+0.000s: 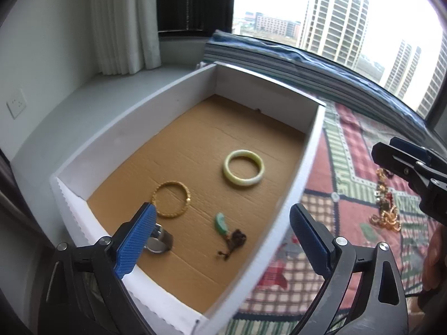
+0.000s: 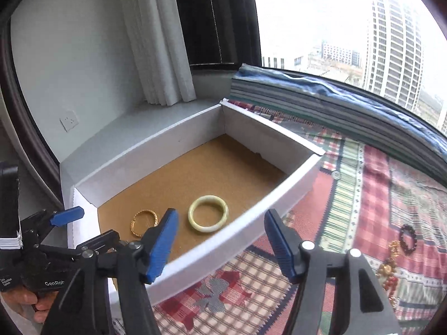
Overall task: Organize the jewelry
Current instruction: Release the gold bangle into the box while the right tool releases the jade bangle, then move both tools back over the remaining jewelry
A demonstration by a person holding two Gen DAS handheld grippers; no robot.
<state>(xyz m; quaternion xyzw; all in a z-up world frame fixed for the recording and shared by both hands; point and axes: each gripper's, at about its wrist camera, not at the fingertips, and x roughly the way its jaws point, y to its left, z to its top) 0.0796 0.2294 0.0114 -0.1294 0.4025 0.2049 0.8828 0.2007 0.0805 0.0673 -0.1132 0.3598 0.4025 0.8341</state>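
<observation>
A white box [image 1: 304, 162] with a brown cardboard floor holds a pale jade bangle [image 1: 243, 172], a gold bangle [image 1: 171, 200], a silver ring [image 1: 158, 241] and a green pendant with a dark cord [image 1: 223, 224]. My left gripper [image 1: 222, 237] is open and empty above the box's near end. My right gripper [image 2: 220, 244] is open and empty over the box's right wall [image 2: 251, 227]; it also shows in the left wrist view [image 1: 410, 167]. The jade bangle [image 2: 208, 214] and gold bangle [image 2: 144, 222] show there too. Gold jewelry [image 1: 387, 206] lies on the patterned cloth to the right.
A dark bead bracelet [image 2: 408, 238] and gold and red jewelry [image 2: 389, 268] lie on the patterned cloth [image 2: 363, 195]. A striped folded cushion [image 1: 279, 64] runs along the window behind the box. White curtain [image 1: 123, 22] and a grey sill stand at the left.
</observation>
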